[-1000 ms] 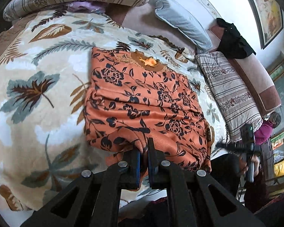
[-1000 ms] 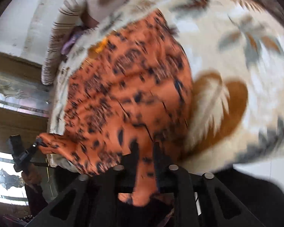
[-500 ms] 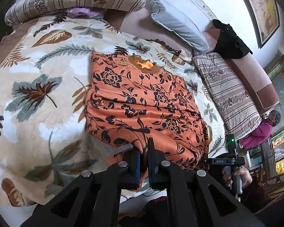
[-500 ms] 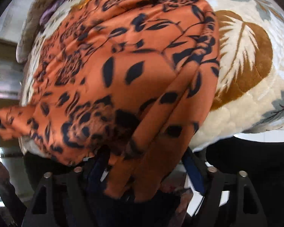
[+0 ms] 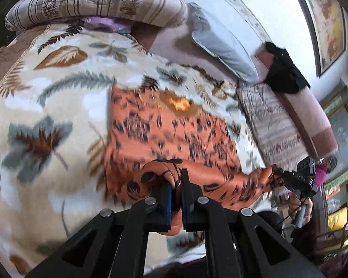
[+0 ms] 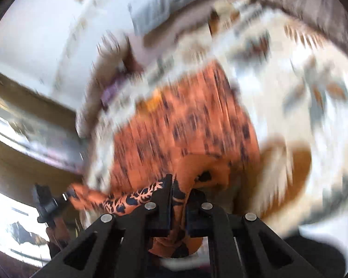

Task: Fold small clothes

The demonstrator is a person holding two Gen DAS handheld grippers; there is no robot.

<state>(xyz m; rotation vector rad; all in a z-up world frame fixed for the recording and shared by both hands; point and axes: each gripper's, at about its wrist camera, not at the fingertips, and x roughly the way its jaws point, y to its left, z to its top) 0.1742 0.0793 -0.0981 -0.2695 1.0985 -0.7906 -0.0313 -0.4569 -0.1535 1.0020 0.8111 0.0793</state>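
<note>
At the bed's (image 5: 41, 106) near edge, our right gripper (image 6: 178, 205) has just clamped the orange garment's (image 5: 164, 134) hem; with the left gripper (image 5: 176, 197) also gripping it, we can fold.

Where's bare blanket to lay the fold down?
Free: leaf-print blanket left of the orange garment, up to the striped quilt. Crowded: right side, by the striped pillow and grey pillow. Both grippers, left gripper and right gripper, grip the near hem.
</note>
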